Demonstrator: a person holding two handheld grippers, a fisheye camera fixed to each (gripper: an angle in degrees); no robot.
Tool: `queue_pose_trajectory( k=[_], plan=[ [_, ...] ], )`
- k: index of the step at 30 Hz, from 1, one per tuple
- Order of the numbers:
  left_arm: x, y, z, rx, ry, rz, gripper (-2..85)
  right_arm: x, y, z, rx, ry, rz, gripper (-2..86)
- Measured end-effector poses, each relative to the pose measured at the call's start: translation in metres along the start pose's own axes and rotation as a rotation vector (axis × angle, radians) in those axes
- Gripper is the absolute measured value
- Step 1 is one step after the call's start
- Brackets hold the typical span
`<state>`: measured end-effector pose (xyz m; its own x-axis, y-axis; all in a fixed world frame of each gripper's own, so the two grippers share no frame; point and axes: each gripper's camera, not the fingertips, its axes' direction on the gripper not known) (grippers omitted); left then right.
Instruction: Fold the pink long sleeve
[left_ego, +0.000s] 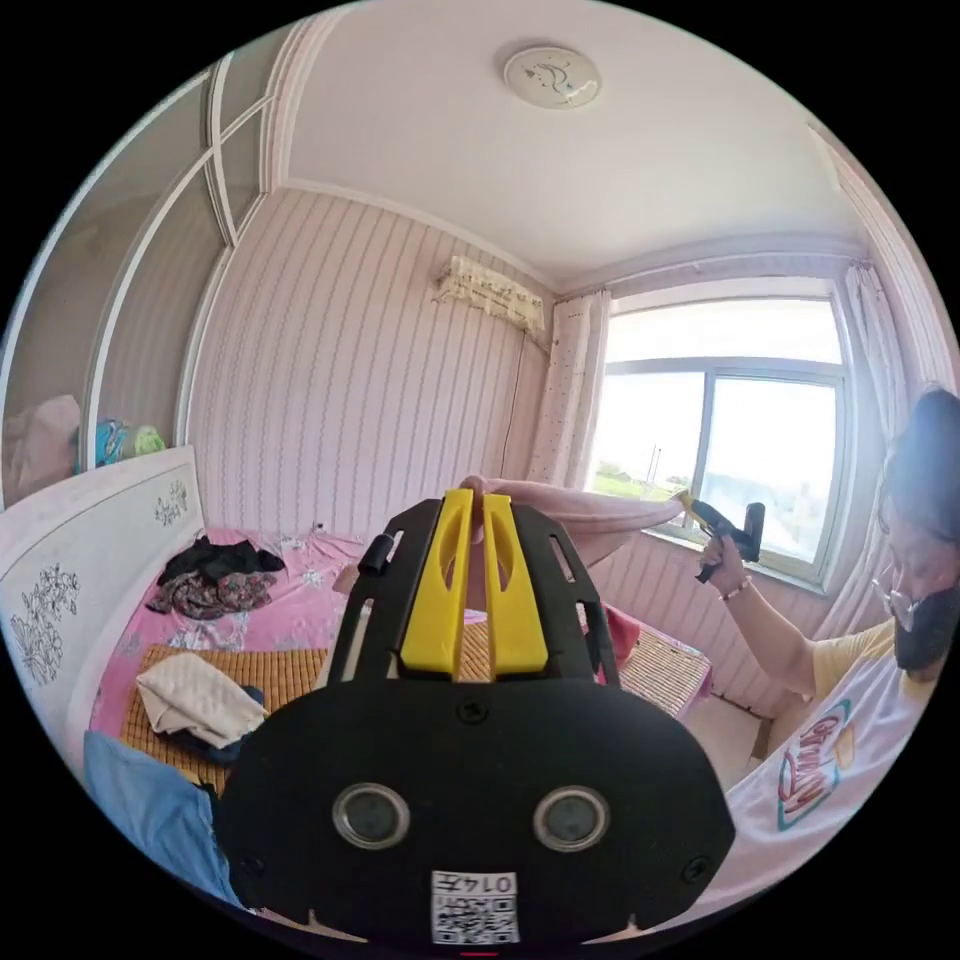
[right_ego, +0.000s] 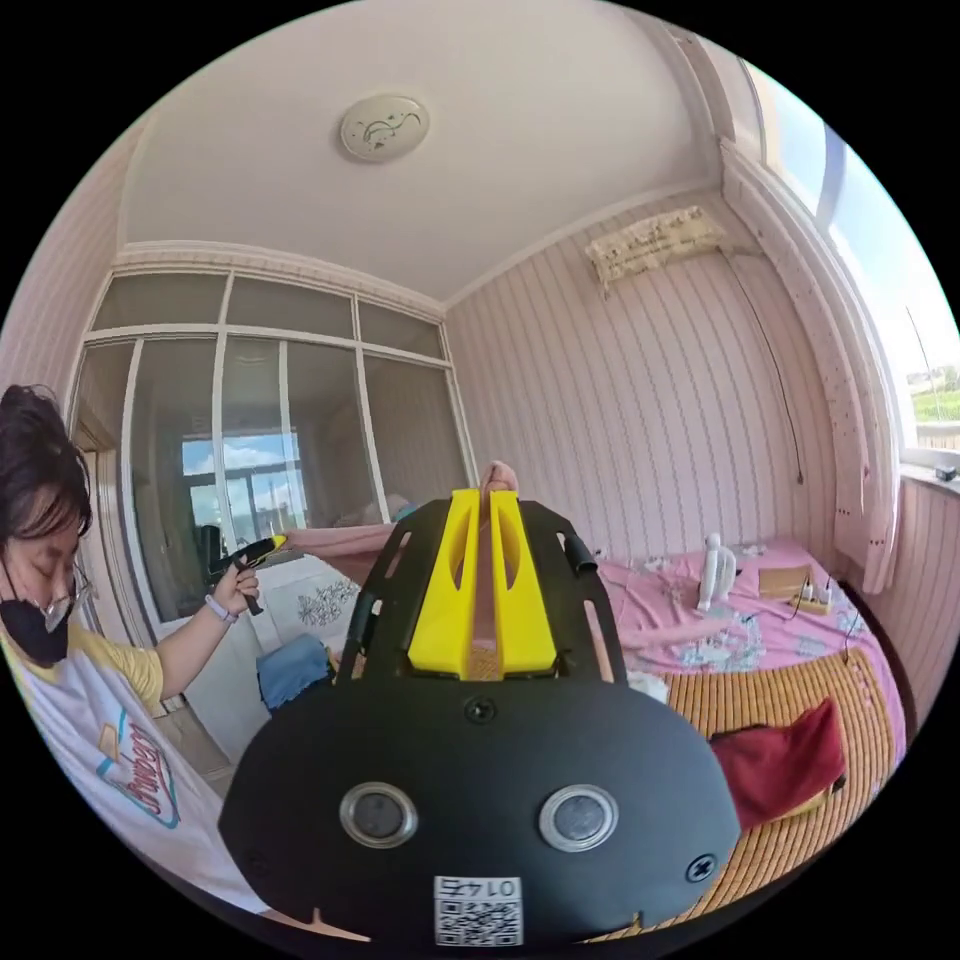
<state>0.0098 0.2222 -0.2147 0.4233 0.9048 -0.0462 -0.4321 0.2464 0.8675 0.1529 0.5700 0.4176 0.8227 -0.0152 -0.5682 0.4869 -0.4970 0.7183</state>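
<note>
The pink long sleeve (left_ego: 600, 518) hangs in the air above the bed, stretched between both grippers. My left gripper (left_ego: 478, 497) has its yellow jaws closed on one edge of the garment. In the left gripper view the right gripper (left_ego: 705, 515) shows at the far end, held in a person's hand and pinching the cloth. My right gripper (right_ego: 492, 495) is shut on the pink long sleeve (right_ego: 345, 540), which runs away to the left gripper (right_ego: 252, 552) in the person's other hand. Most of the garment hangs hidden behind the gripper bodies.
A bed with a pink floral sheet (left_ego: 300, 600) and a bamboo mat (right_ego: 790, 700) lies below. On it lie a dark clothes pile (left_ego: 215, 580), a cream folded piece (left_ego: 195, 695), a blue garment (left_ego: 150, 800) and a red cloth (right_ego: 785, 760). A window (left_ego: 760, 450) is behind the person.
</note>
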Motion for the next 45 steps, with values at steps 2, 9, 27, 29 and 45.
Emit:
queue_pose_trajectory(
  k=[2,9,27,29,45],
  plan=[
    [-0.029,0.070,0.027,-0.141,-0.014,-0.083,-0.7,0.026,0.056,0.020,-0.157,0.029,0.092,0.9],
    [-0.134,0.399,0.129,-0.718,-0.109,-0.639,-0.8,0.109,0.301,0.093,-0.806,0.261,0.525,1.0],
    [-0.166,0.573,0.097,-1.073,-0.241,-0.659,2.0,0.123,0.372,0.119,-1.133,0.268,0.700,2.1],
    [-0.172,0.580,0.087,-1.052,-0.234,-0.692,3.0,0.120,0.373,0.126,-1.157,0.274,0.677,2.6],
    [-0.140,0.606,-0.047,-0.725,-0.376,-0.678,0.3,0.057,0.363,0.109,-0.928,0.484,0.534,2.3]
  ],
)
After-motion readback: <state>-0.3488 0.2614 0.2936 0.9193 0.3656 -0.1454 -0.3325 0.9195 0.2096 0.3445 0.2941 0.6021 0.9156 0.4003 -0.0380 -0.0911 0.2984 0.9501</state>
